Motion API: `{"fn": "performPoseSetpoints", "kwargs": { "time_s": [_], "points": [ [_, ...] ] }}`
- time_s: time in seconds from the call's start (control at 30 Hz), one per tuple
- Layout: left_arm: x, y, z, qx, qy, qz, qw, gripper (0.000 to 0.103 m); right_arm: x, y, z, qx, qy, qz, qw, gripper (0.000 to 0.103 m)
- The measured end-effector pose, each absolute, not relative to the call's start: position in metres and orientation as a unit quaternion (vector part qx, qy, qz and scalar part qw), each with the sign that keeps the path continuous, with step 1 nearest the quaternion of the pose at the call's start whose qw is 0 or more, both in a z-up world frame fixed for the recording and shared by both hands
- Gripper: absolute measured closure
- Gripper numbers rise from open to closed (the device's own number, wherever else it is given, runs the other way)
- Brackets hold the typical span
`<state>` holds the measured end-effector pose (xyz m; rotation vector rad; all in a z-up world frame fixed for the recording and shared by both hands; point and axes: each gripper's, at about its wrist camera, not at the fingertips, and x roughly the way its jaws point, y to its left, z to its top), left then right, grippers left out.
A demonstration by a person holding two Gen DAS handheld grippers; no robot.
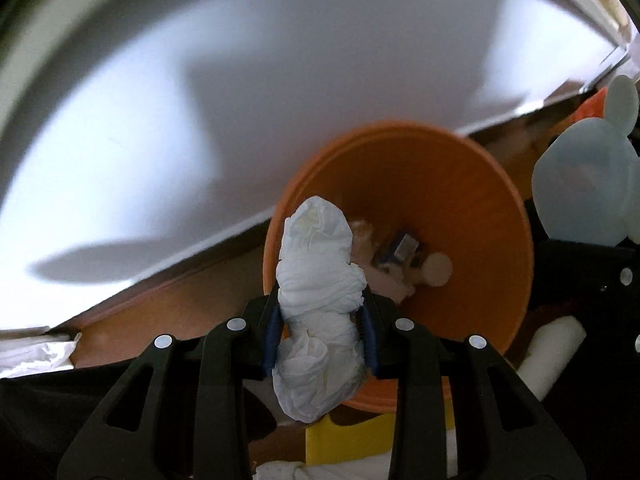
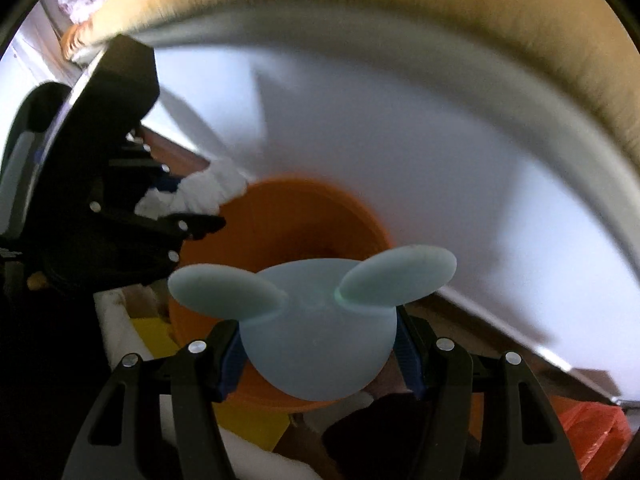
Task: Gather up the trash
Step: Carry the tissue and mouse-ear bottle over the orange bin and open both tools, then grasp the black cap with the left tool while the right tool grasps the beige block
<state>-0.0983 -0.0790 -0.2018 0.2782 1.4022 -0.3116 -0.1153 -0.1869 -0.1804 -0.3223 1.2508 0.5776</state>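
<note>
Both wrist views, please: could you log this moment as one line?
left gripper: shut on tissue | right gripper: shut on blue lid | both over orange bin | trash inside

**Tissue and blue lid held over the orange bin**

A crumpled white tissue wad [image 1: 320, 312], twisted and elongated, is pinched between the left tongs [image 1: 322, 330], its far end reaching over the rim of the orange bin [image 1: 460, 184]. The bin lies open just beyond both tongs, with small scraps [image 1: 400, 260] at its bottom. A pale blue round lid with two ear-like flaps [image 2: 320, 344] sits clamped in the right tongs [image 2: 320, 354], above the bin's near edge.
</note>
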Motion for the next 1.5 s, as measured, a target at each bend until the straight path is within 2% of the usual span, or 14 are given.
{"fn": "performPoseSetpoints", "kwargs": {
  "time_s": [0.03,0.07,0.1,0.13,0.27,0.47,0.7,0.73,0.8,0.9,0.97,1.23,1.37,1.5],
  "points": [
    [-0.097,-0.080,-0.205,0.129,0.646,-0.140,0.740,0.069,-0.113,-0.185,-0.186,-0.149,0.581,0.266,0.755,0.040],
    [-0.096,-0.079,-0.210,0.129,0.653,-0.139,0.733,0.062,-0.111,-0.183,-0.190,-0.151,0.587,0.266,0.750,0.032],
    [-0.096,-0.079,-0.214,0.129,0.661,-0.139,0.726,0.049,-0.110,-0.182,-0.194,-0.151,0.593,0.265,0.745,0.028],
    [-0.097,-0.080,-0.215,0.130,0.663,-0.138,0.724,0.044,-0.108,-0.181,-0.194,-0.151,0.594,0.263,0.746,0.027],
    [-0.100,-0.082,-0.213,0.130,0.660,-0.143,0.726,0.036,-0.110,-0.186,-0.183,-0.142,0.588,0.260,0.753,0.027],
    [-0.102,-0.084,-0.183,0.122,0.627,-0.171,0.750,0.035,-0.127,-0.211,-0.133,-0.120,0.545,0.259,0.789,0.027],
    [-0.119,-0.060,-0.084,0.088,0.526,-0.194,0.823,0.035,-0.142,-0.238,-0.043,-0.081,0.447,0.279,0.846,0.018],
    [-0.119,-0.053,-0.067,0.084,0.509,-0.186,0.836,0.032,-0.138,-0.241,-0.031,-0.073,0.433,0.276,0.855,0.018],
    [-0.117,-0.043,-0.042,0.078,0.478,-0.171,0.858,0.018,-0.128,-0.242,-0.013,-0.065,0.414,0.268,0.867,0.018],
    [-0.109,-0.028,-0.004,0.068,0.414,-0.147,0.896,0.011,-0.102,-0.246,0.007,-0.055,0.381,0.252,0.888,0.017],
    [-0.083,-0.021,0.020,0.071,0.383,-0.118,0.914,0.011,-0.078,-0.246,0.022,-0.048,0.362,0.247,0.898,0.017],
    [0.031,0.000,0.034,0.017,0.377,-0.082,0.922,0.011,0.025,-0.202,0.028,-0.073,0.348,0.224,0.907,0.017],
    [0.069,0.006,0.019,0.019,0.384,-0.049,0.922,0.011,0.076,-0.180,0.019,-0.095,0.358,0.223,0.902,0.018],
    [0.097,0.023,-0.002,-0.036,0.411,-0.032,0.911,0.011,0.124,-0.157,0.011,-0.136,0.372,0.231,0.889,0.018]
  ]
}}
